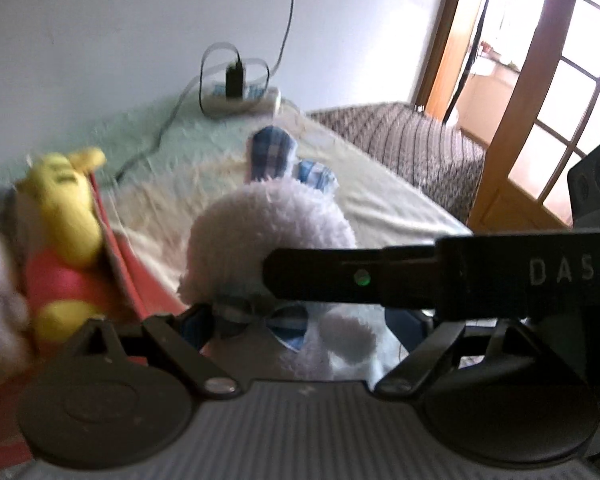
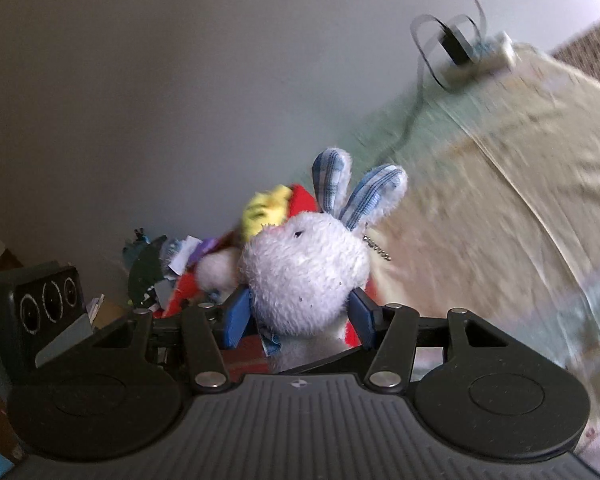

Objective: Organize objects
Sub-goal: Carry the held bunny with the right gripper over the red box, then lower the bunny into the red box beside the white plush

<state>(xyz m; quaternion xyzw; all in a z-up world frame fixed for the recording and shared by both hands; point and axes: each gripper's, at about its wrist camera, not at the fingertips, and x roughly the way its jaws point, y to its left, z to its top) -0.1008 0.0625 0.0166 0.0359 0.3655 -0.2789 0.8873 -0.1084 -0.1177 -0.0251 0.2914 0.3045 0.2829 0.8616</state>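
Gripping the white plush rabbit (image 2: 304, 272) by its neck, the right gripper (image 2: 302, 316) holds it above the bed (image 2: 500, 184), w/ a yellow plush (image 2: 266, 208) just behind. Left gripper (image 1: 300, 320) is blocked by the rabbit; can't tell its fingers' state, prob. apart.

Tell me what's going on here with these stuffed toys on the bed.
A person is tidying plush toys with two handheld grippers. The right gripper is shut on a white bunny with blue checked ears, held above the bed. A yellow bear in a red top already lies in the red bin. Whether the left gripper grips anything is unclear.
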